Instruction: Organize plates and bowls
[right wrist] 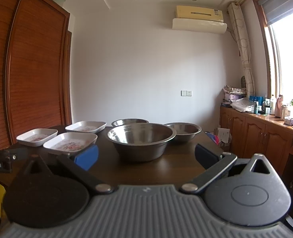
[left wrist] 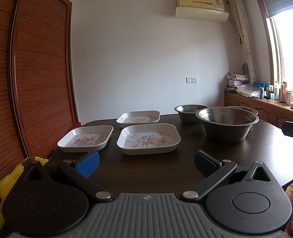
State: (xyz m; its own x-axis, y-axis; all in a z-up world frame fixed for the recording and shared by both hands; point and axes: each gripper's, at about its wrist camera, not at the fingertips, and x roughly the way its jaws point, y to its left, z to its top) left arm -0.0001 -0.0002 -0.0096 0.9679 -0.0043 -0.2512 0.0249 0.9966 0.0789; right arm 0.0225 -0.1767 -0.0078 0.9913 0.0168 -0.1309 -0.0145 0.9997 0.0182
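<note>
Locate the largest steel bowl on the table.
In the right wrist view the largest steel bowl sits centre, nearest the camera, in front of two smaller steel bowls and right of the floral plates.

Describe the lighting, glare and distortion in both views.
Left wrist view: window blown out at right, wardrobe edges bowed by fisheye. Right wrist view: same overexposed window, dim table, soft reflections in the nearest steel bowl.

Air conditioner (left wrist: 201,8) above; bottles (right wrist: 273,105) crowd wooden sideboard (right wrist: 265,136).
</note>
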